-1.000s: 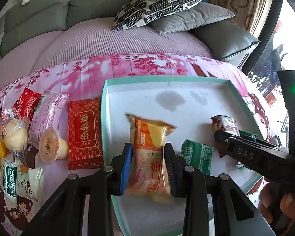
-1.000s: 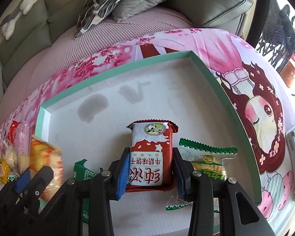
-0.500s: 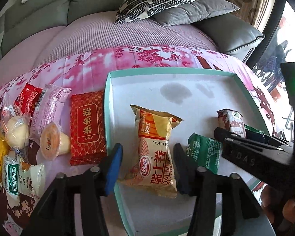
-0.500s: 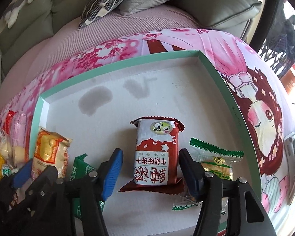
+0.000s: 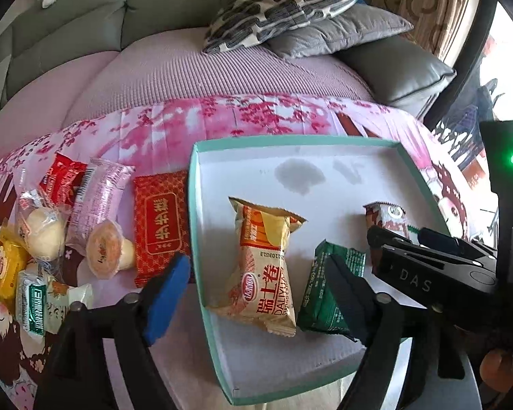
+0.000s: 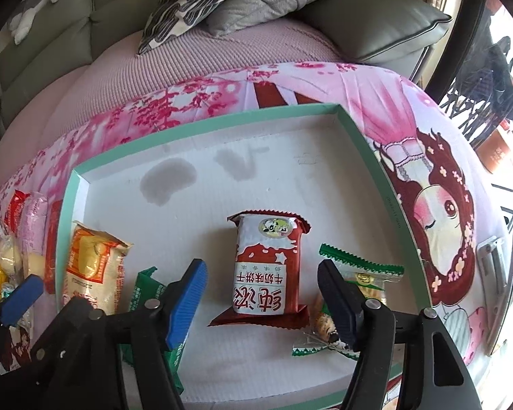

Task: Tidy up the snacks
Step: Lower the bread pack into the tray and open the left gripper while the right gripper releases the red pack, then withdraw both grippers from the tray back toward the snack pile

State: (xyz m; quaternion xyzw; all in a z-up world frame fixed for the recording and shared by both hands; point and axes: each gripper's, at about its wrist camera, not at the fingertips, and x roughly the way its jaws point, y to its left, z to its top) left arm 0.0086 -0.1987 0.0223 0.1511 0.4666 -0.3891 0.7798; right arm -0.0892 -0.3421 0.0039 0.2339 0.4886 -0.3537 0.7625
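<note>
Both my grippers have just been opening: my left gripper [image 5: 256,283] has let go of the orange roll packet [image 5: 265,266], my right gripper [image 6: 261,294] of the red biscuit packet [image 6: 268,266]. Each lies flat in the teal tray [image 5: 193,205] between spread, untouching jaws, so two more snacks are placed. Both wrappers look puffy and undented. More snacks wait on the pink cloth [image 5: 174,126] left of the tray.

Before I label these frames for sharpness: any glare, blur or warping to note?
Left wrist view: window at right blown out, tray sharp, edges bowed by fisheye. Right wrist view: red-and-white packet crisp and evenly lit, dark vignette in the corners.
</note>
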